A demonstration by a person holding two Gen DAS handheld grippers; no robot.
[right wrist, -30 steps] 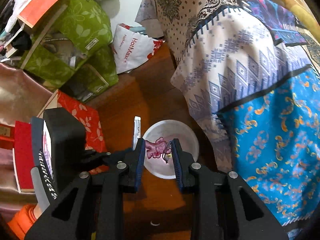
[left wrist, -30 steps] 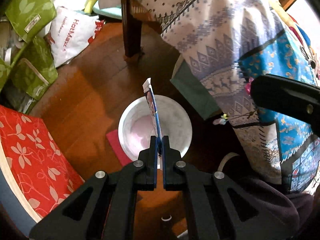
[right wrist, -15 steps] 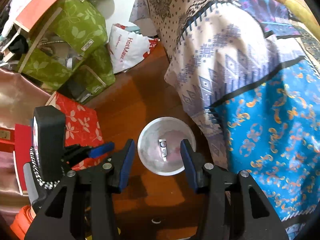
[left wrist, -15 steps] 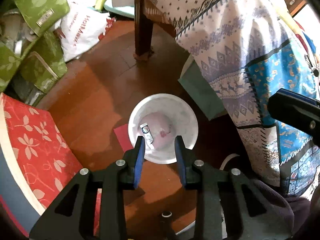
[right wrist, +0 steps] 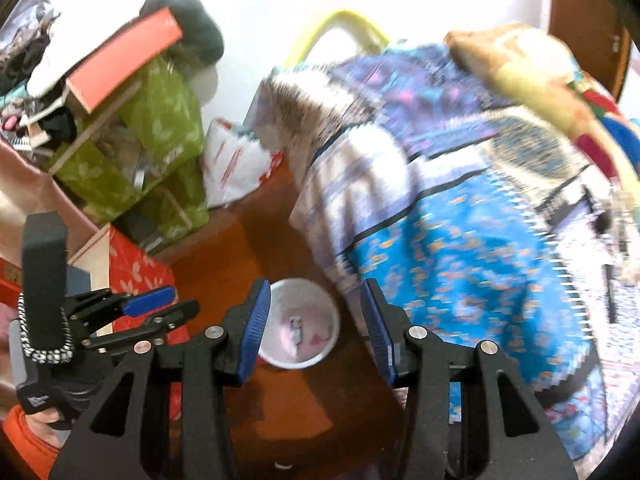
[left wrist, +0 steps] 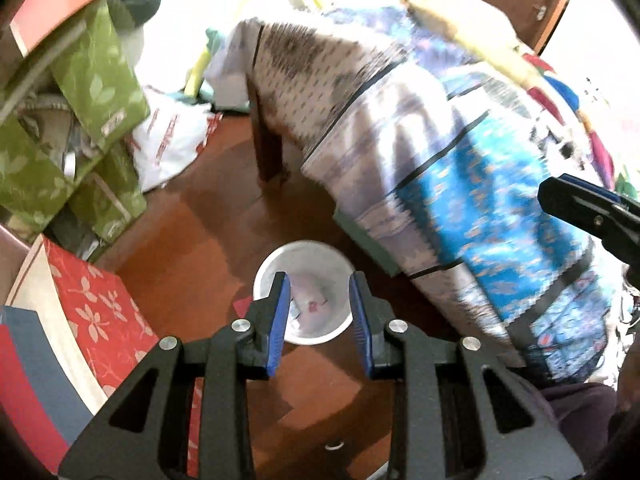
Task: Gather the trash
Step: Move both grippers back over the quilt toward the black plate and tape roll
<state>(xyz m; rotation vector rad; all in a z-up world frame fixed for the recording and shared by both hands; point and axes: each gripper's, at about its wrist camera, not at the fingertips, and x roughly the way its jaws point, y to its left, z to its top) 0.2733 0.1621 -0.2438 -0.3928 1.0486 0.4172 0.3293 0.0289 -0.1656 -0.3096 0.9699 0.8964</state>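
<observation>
L wrist view:
L hand-held gripper (left wrist: 320, 312): jaws spread, nothing between them; hangs over bin.
Bin (left wrist: 340, 268): white, round, on wood floor (left wrist: 192, 240), framed between the blue pads (left wrist: 280, 312).
Trash (left wrist: 314, 306): pinkish scrap w/ small red mark, lying inside bin; detail blurred.
R hand-held gripper (left wrist: 584, 208): only a black tip seen at right edge; state can't tell from here.
Cloth (left wrist: 460, 184): patterned blue/white, draped just right of bin.

R wrist view:
R hand-held gripper (right wrist: 316, 320): jaws wide apart, empty, above bin (right wrist: 326, 312).
Trash in bin: small wrapper (right wrist: 296, 328) plus pink scrap (right wrist: 318, 336), both on bin bottom.
L hand-held gripper (right wrist: 160, 304): at left, jaws apart, near bin.
Surrounds: red floral box (right wrist: 136, 272) left of bin; green bags (right wrist: 160, 120) behind, well apart; cloth (right wrist: 460, 248) to right.
</observation>
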